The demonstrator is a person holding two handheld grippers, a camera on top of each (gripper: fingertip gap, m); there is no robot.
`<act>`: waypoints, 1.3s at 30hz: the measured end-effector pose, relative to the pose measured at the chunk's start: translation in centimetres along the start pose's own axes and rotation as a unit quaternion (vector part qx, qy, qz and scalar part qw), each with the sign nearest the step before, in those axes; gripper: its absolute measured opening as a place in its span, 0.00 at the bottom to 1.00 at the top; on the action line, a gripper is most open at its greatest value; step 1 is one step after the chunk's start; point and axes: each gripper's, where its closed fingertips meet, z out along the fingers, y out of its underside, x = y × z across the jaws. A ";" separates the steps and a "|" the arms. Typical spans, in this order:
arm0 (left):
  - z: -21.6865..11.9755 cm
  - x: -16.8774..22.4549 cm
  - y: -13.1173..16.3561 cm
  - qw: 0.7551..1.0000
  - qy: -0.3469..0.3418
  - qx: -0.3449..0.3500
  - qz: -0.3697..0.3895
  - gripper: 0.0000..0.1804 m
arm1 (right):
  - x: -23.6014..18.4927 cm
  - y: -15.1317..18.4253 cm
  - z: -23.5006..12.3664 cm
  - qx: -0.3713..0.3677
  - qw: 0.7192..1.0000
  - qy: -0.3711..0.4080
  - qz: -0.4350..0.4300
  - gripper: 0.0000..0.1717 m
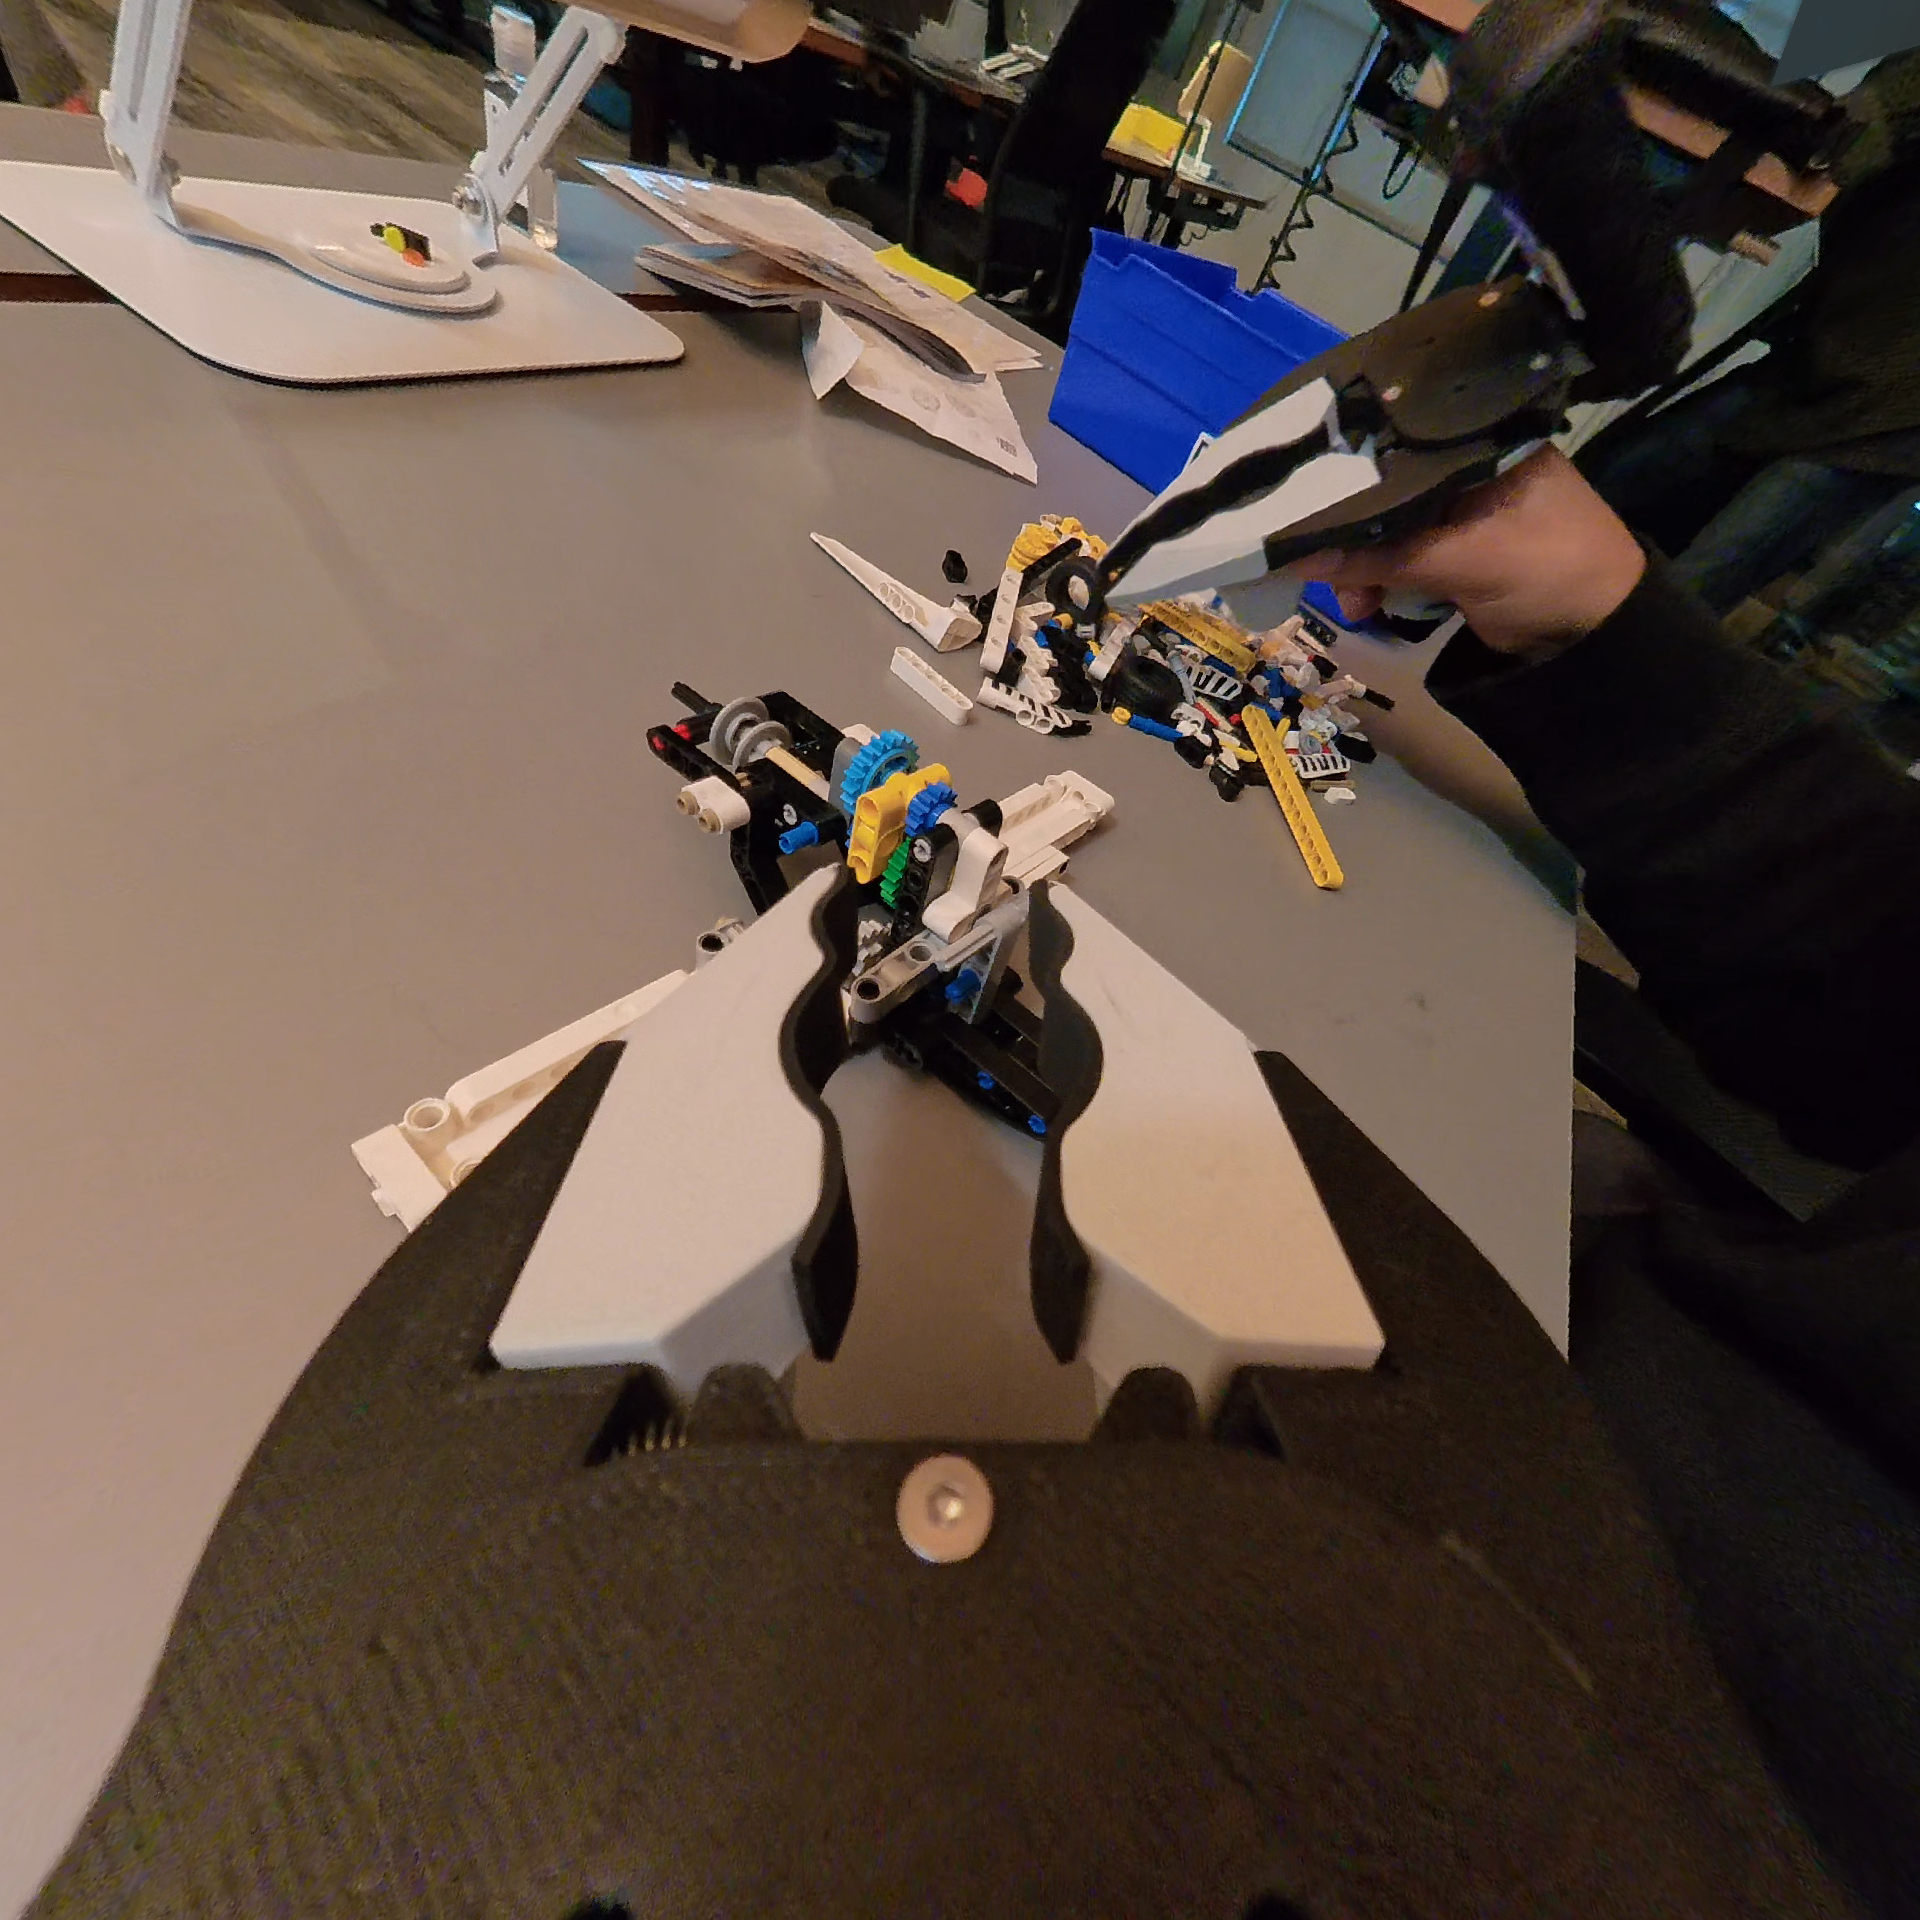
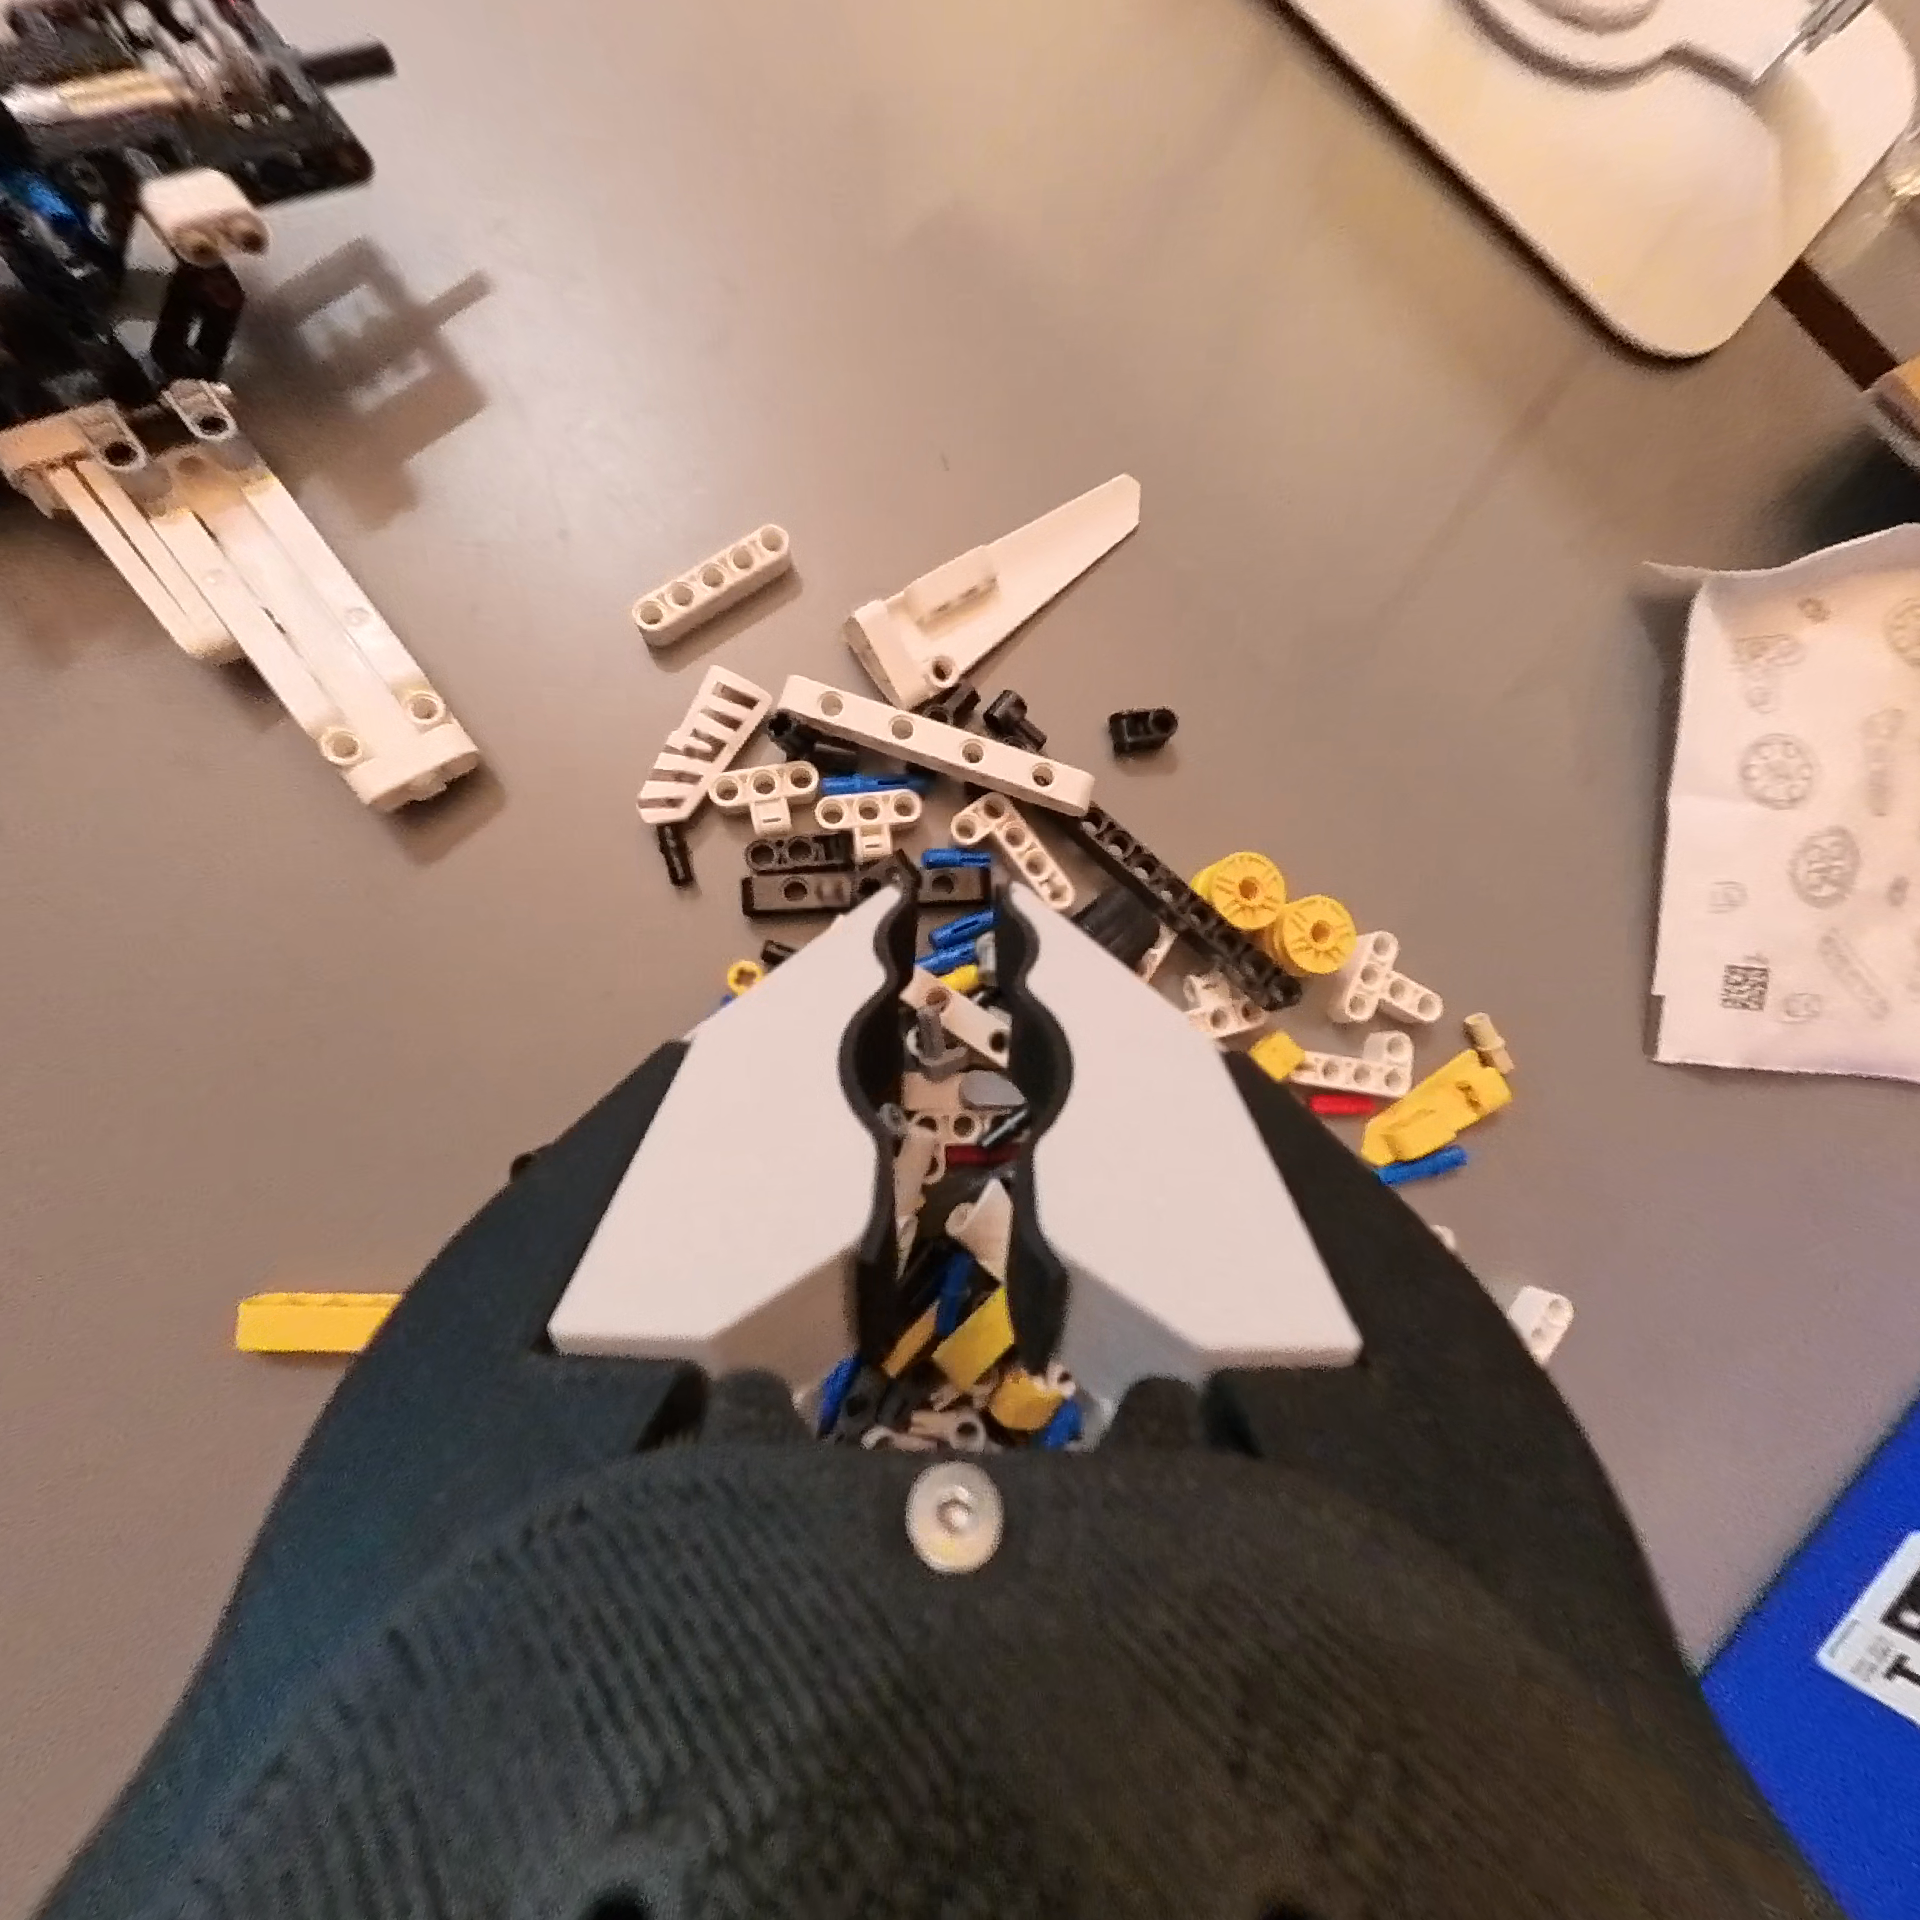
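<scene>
My left gripper [image 1: 930, 904] is shut on a half-built toy-brick assembly [image 1: 883, 821] of black beams, blue and green gears, and yellow and white parts. The assembly rests on the grey table [image 1: 312, 727] and also shows at the top left of the right wrist view [image 2: 125, 208]. My right gripper [image 2: 951, 894] hovers over a pile of loose pieces [image 2: 935, 810], its fingertips a narrow gap apart with blue pins and a black beam showing between them. In the left wrist view the right gripper [image 1: 1101, 587] is held by a hand [image 1: 1486, 582], with a black ring [image 1: 1075, 594] at its tip.
A white stand base [image 1: 312, 301] sits at the far left of the table, and folded paper sheets [image 1: 831, 281] lie behind the pile. A blue bin [image 1: 1164, 353] stands at the table's far edge. A long yellow beam [image 1: 1294, 800] lies beside the pile. My right fingertips sit around 25 cm from my left ones.
</scene>
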 end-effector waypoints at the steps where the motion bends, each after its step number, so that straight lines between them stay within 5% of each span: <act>1: 0.0 0.0 0.0 1.000 0.001 0.000 0.001 0.16 | -0.3 -0.5 -0.3 0.014 1.000 0.001 -0.004 0.07; 7: 0.2 0.8 0.2 1.000 0.022 -0.010 0.014 0.17 | -8.8 -6.5 -1.5 0.142 0.981 -0.077 -0.103 0.09; 13: 0.7 0.7 0.8 0.999 0.009 -0.034 0.024 0.17 | -18.4 -9.8 -0.8 0.189 0.949 -0.136 -0.213 0.12; 24: 1.6 0.6 2.2 0.996 0.008 -0.086 0.008 0.06 | -19.4 -9.4 2.3 0.189 0.924 -0.063 -0.327 0.07; 30: 1.2 1.8 2.0 0.993 0.081 -0.079 -0.018 0.00 | -19.4 -9.4 2.4 0.203 0.863 0.025 -0.461 0.05; 34: 0.8 2.1 3.2 0.987 0.062 -0.120 0.085 0.05 | -19.6 -9.1 2.1 0.232 0.803 0.059 -0.546 0.03; 39: 1.4 0.1 3.8 0.946 -0.074 -0.138 0.285 0.10 | -19.7 -9.6 1.8 0.255 0.797 0.045 -0.545 0.03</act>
